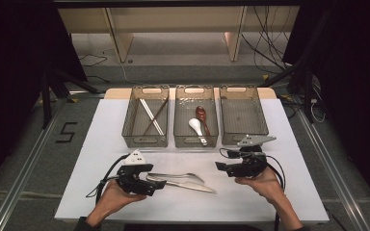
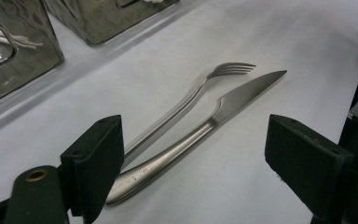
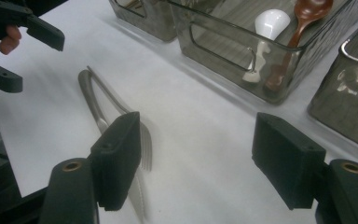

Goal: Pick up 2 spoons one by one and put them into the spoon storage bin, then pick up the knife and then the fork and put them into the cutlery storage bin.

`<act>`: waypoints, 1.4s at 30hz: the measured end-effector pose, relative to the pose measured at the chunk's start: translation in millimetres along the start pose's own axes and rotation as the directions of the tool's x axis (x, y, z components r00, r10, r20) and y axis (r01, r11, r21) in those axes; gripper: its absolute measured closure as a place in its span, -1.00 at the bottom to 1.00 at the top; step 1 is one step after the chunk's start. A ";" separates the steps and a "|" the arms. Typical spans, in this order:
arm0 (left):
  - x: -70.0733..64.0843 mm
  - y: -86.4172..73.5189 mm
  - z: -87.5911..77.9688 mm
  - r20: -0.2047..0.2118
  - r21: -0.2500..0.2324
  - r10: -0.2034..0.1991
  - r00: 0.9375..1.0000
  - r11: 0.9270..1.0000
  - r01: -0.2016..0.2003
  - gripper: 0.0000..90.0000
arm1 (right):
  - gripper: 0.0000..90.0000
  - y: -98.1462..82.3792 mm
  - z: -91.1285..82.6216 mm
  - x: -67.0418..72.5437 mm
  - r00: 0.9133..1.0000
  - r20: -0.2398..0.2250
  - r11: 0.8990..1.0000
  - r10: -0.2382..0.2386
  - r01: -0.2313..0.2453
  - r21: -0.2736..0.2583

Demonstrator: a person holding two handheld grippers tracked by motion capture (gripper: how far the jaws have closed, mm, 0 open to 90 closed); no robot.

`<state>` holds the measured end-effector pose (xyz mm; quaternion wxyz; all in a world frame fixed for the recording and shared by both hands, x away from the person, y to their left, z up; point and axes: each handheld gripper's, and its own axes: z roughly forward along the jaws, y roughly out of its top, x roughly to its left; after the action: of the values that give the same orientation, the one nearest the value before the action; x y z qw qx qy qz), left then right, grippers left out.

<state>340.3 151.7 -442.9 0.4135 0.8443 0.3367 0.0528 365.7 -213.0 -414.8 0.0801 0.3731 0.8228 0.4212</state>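
Note:
A steel fork (image 1: 178, 176) and a steel knife (image 1: 192, 186) lie side by side on the white table (image 1: 106, 144), handles to the left. My left gripper (image 1: 158, 183) is open at their handle ends. In the left gripper view its jaws (image 2: 196, 144) stand wide around the knife (image 2: 233, 100) handle and fork (image 2: 200, 91) without pressing on them. My right gripper (image 1: 220, 161) hangs open just right of the fork's tines and holds nothing. In the right gripper view (image 3: 198, 154), the fork tines (image 3: 146, 147) and knife (image 3: 89, 95) lie by its left jaw.
Three clear bins stand in a row at the back. The left bin (image 1: 147, 140) holds chopsticks (image 1: 151, 115). The middle bin (image 1: 196, 140) holds a white spoon (image 1: 196, 126) and a brown spoon (image 1: 202, 114). The right bin (image 1: 243, 115) has nothing in it.

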 end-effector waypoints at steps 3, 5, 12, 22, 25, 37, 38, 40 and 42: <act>-1.0 2.2 1.8 -0.001 0.019 0.009 1.000 1.000 -0.009 -0.57 | -0.30 -7.5 -2.6 0.2 1.000 -0.007 1.000 0.012 -0.012 -0.006; -1.0 4.1 2.6 -0.001 0.038 0.023 1.000 0.999 -0.023 -0.57 | -0.30 -12.5 -4.5 0.4 1.000 -0.011 1.000 0.014 -0.014 -0.013; -4.3 10.2 8.5 0.007 0.095 0.072 0.997 0.993 -0.073 -0.57 | -0.33 -27.6 -12.3 -0.4 0.999 -0.015 0.999 0.034 -0.034 -0.036; -5.2 15.7 18.0 0.014 0.177 0.120 0.993 0.977 -0.120 -0.55 | -0.35 -44.9 -19.3 -3.7 0.998 0.003 0.996 0.063 -0.063 -0.069; -3.9 15.7 19.7 0.017 0.192 0.123 0.992 0.973 -0.124 -0.55 | -0.35 -48.3 -21.0 -3.1 0.998 0.006 0.996 0.067 -0.066 -0.067; -3.1 19.8 23.1 0.025 0.273 0.150 0.988 0.950 -0.151 -0.50 | -0.36 -55.0 -23.1 0.8 0.997 0.012 0.996 0.071 -0.070 -0.057; -2.7 20.4 24.2 0.025 0.286 0.156 0.987 0.945 -0.156 -0.50 | -0.36 -55.4 -22.9 0.6 0.998 0.011 0.996 0.069 -0.069 -0.058; -2.4 21.2 26.8 0.025 0.306 0.165 0.986 0.938 -0.165 -0.49 | -0.36 -56.5 -22.3 0.5 0.997 0.008 0.996 0.071 -0.071 -0.056; -2.5 22.3 29.2 0.032 0.324 0.185 0.982 0.928 -0.186 -0.46 | -0.36 -57.8 -21.8 0.3 0.997 0.007 0.996 0.075 -0.075 -0.053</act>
<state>360.8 121.2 -445.0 0.2619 0.9290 0.2593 0.0349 324.2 -247.8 -444.5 0.0778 0.4034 0.7963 0.4439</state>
